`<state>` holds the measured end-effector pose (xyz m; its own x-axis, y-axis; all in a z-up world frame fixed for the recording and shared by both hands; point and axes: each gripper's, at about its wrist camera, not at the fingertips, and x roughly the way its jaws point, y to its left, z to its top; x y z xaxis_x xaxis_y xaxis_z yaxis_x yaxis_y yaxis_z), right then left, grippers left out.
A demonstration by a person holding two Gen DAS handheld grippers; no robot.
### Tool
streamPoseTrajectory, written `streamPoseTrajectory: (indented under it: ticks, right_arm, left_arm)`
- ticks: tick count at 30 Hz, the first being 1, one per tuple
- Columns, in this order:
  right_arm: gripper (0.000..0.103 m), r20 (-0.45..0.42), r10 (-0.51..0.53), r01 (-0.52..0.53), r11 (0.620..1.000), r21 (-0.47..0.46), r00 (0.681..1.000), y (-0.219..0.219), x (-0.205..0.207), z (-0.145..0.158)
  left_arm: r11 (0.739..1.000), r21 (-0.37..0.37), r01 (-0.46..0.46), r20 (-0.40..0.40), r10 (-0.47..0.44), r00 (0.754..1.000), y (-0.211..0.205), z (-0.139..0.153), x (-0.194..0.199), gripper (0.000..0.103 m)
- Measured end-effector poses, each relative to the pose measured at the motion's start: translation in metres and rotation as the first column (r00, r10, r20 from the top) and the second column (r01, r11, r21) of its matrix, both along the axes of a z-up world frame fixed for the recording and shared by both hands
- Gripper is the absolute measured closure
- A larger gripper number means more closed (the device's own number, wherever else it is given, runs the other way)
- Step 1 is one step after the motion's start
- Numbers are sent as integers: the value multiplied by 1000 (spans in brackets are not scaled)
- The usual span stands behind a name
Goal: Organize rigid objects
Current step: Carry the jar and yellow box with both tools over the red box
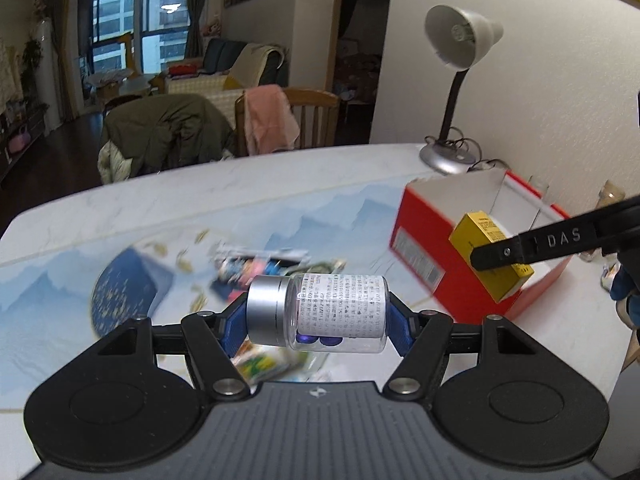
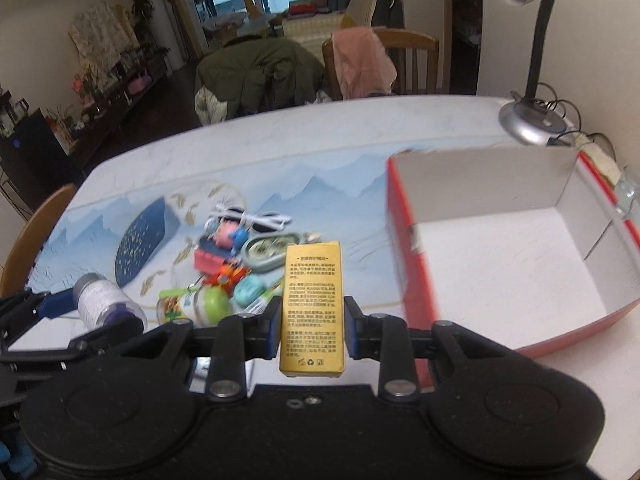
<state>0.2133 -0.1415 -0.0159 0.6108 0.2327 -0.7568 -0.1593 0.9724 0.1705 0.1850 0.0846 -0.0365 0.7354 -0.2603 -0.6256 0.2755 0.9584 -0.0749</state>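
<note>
The tabletop [image 2: 280, 148] carries a red box [image 2: 404, 240] whose white inside, seen only from the right wrist, is bare. Left of the box lies a toy pile [image 2: 236, 264]. The right hand-held gripper [image 2: 312, 328] clamps a yellow carton [image 2: 313, 304] beside the box; the left hand-held gripper [image 1: 316, 316] clamps a pill bottle [image 1: 320, 312] sideways, farther left.

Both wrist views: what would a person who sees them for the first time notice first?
Each gripper already carries something: the left gripper clamps a clear bottle with a silver cap, lying sideways, and the right gripper holds a gold box with printed text. To the right stands an open red box, white inside, with nothing visible in it. A heap of small toys lies on the blue patterned table.
</note>
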Motion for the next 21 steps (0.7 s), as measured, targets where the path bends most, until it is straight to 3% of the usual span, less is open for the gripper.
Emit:
streamPoseTrajectory:
  ticks: [11, 21]
  right_arm:
    - [74, 43, -63, 63, 998, -6, 997, -106, 25, 11]
    - [74, 9, -119, 119, 993, -16, 993, -189, 52, -13]
  left_arm:
    - [998, 8, 62, 29, -62, 998, -103, 29, 50, 35]
    - [990, 16, 142, -24, -142, 990, -206, 14, 99, 35]
